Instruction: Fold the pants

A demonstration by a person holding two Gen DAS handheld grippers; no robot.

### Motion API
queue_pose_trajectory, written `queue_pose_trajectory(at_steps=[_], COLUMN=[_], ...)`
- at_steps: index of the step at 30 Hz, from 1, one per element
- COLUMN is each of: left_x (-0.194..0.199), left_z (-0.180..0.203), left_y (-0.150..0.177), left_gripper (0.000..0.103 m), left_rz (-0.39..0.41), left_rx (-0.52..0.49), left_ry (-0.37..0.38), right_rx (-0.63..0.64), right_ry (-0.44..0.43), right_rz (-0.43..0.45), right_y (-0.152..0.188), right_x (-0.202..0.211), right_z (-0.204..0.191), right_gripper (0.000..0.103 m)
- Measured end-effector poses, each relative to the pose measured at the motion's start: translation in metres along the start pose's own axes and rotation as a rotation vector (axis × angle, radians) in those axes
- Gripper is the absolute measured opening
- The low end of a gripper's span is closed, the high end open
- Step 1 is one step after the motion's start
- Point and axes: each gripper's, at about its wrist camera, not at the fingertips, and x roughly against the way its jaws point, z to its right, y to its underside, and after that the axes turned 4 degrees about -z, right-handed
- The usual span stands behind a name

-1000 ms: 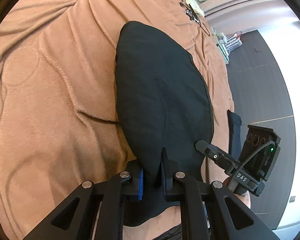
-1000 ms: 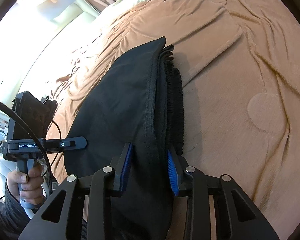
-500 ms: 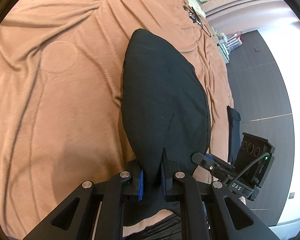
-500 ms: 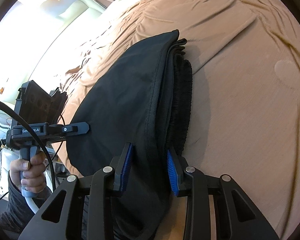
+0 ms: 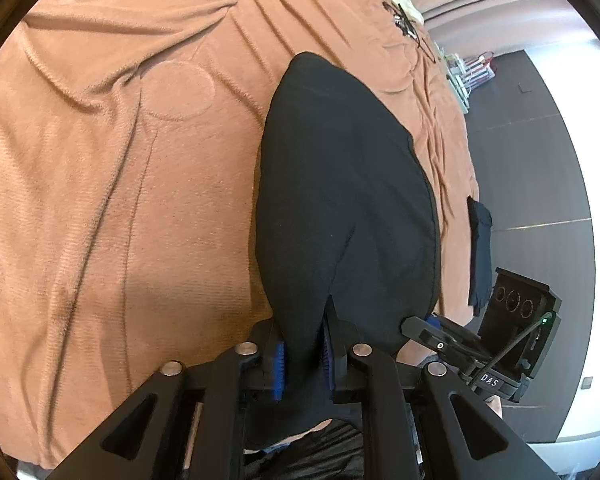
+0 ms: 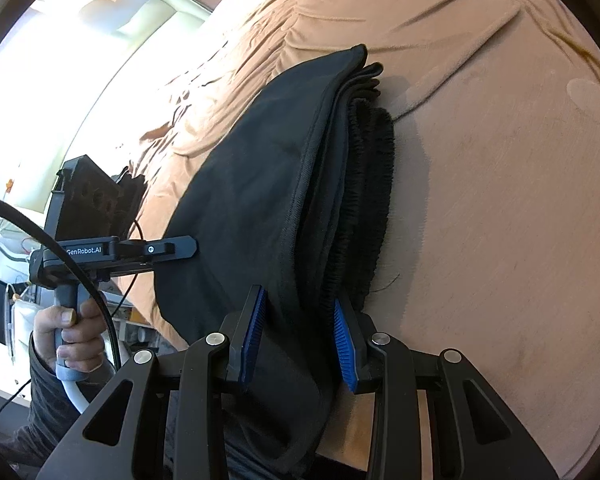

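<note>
On top of a rumpled tan blanket (image 5: 140, 200) the black pants (image 5: 340, 200) lie folded into a long, thick bundle, and both grippers have hold of its near end. Readable lettering first — in the right wrist view the side of the left gripper's body reads "GenRobot.AI", and in the left wrist view the right gripper's body shows "DAS" in white beside a small green light.

The left gripper (image 5: 302, 354) has a narrow fold of the pants between its blue pads; its jaws are opening, though the cloth fills the gap and the pads appear to touch it on both sides. The right gripper (image 6: 298, 336) stands wider, closed on the stacked layers of the bundle, with the ribbed waistband edge (image 6: 364, 200) running up just inside its right pad. In that view the left gripper (image 6: 180, 246) reaches in from the side and its fingertip meets the dark cloth; a hand (image 6: 70, 328) in a dark sleeve grips its grey handle, with a black cable looping past.

A second dark garment (image 5: 480, 256) hangs over the blanket's far edge, apart from the pants. Near the bed's far corner stands a small rack (image 5: 470, 76) — what it holds is too small to tell.
</note>
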Motion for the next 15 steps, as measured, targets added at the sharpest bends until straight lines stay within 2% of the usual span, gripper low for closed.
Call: queue_pose_trajectory(at_steps=[1, 2, 3, 5, 7, 15], left_x=[0.0, 0.0, 0.0, 0.003, 0.006, 0.008], left_z=[-0.001, -0.001, -0.002, -0.004, -0.006, -0.015], left_y=[-0.002, -0.004, -0.006, -0.01, -0.018, -0.042], left_gripper=[0.022, 0.029, 0.032, 0.05, 0.053, 0.053], left_rz=[-0.001, 0.0, 0.005, 0.024, 0.055, 0.096], left_rx=[0.001, 0.001, 0.002, 0.004, 0.012, 0.04], left_ry=[-0.011, -0.02, -0.029, -0.029, -0.015, 0.015], right_rx=[0.0, -0.003, -0.01, -0.027, -0.05, -0.115], right_ry=[0.006, 0.002, -0.004, -0.005, -0.02, -0.071], right_rz=[0.006, 0.012, 0.025, 0.058, 0.076, 0.068], right_y=[-0.002, -0.004, -0.007, -0.012, -0.021, -0.041], right_x=[0.002, 0.005, 0.008, 0.014, 0.018, 0.0], right_z=[0.0, 0.001, 0.004, 0.009, 0.016, 0.036], right_gripper=[0.031, 0.036, 0.05, 0.066, 0.067, 0.068])
